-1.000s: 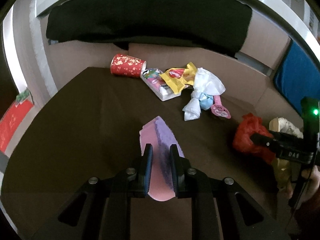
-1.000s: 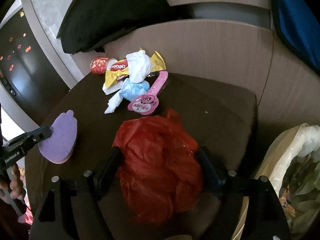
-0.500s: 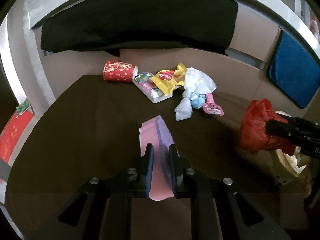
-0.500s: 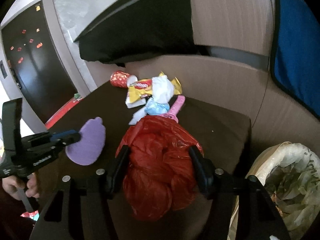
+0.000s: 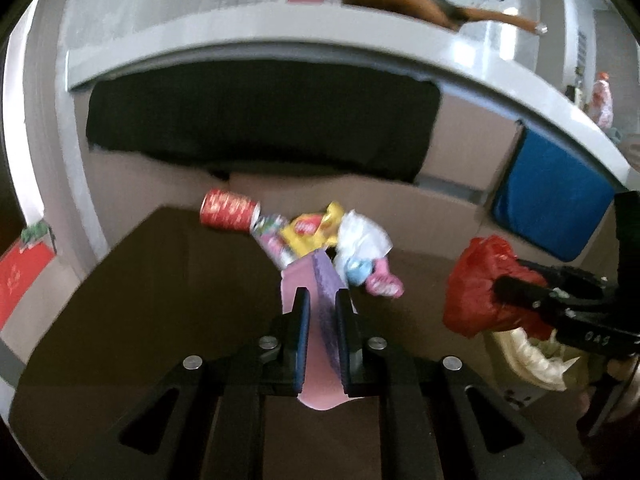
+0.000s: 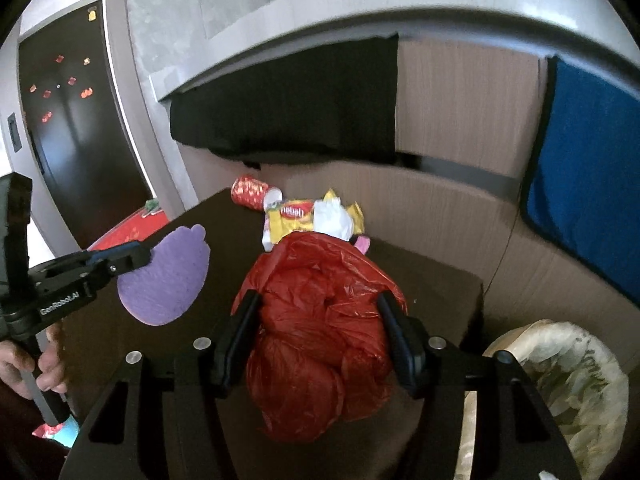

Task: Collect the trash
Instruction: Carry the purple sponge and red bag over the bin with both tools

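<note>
Dark table (image 6: 440,280): yellow wrapper (image 6: 296,220) (reads "nobati").

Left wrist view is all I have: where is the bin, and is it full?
Observer: The lined bin stands off the table's right edge, below the red bag.
Operator: Is it full?
Observer: Scraps show inside; how full, I cannot tell.
Operator: What shape is my purple piece?
Observer: The purple sponge is a rounded oval with small bumps on top, pinched at its edge by the left gripper.

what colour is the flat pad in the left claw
Purple, with a pink side; the pad shows best in the right wrist view.
</note>
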